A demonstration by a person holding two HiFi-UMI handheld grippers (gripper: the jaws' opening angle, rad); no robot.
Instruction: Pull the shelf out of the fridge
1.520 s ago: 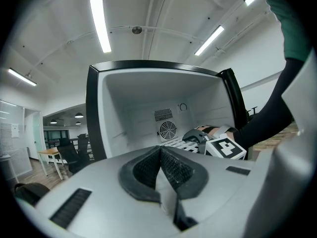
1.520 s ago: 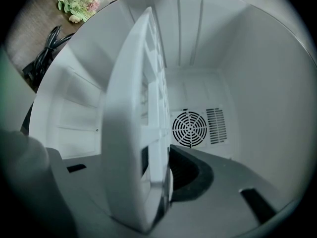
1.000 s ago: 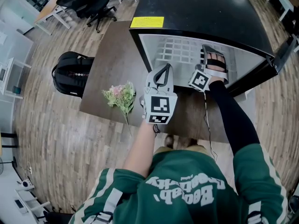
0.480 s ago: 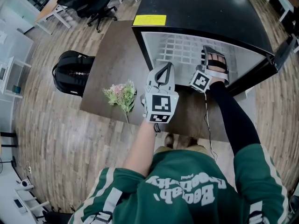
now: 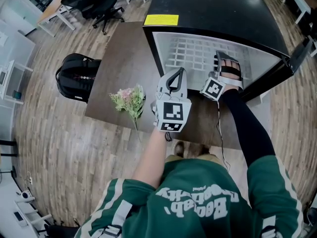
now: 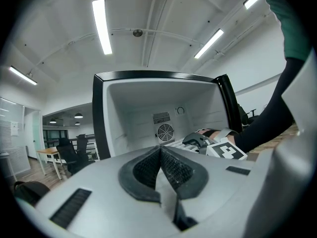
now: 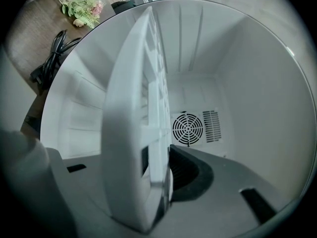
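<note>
A black mini fridge (image 5: 213, 9) stands open on a brown table, and a white grid shelf (image 5: 195, 53) lies inside it. My right gripper (image 5: 227, 66) reaches into the opening at the shelf's front right edge. In the right gripper view the shelf's white rim (image 7: 141, 108) runs between the jaws of the right gripper (image 7: 161, 177), which is shut on it. My left gripper (image 5: 172, 81) hovers in front of the fridge, left of the right one, holding nothing. Its pads (image 6: 171, 165) meet, so the left gripper (image 6: 160, 155) is shut. It faces the fridge interior (image 6: 163, 118).
A bunch of flowers (image 5: 130, 100) lies on the table (image 5: 119, 58) left of my left gripper. The fridge door (image 5: 302, 53) stands open at the right. A black backpack (image 5: 74, 78) sits on the floor at the left, with office chairs (image 5: 99, 4) beyond. A black cable (image 7: 52, 53) lies beside the fridge.
</note>
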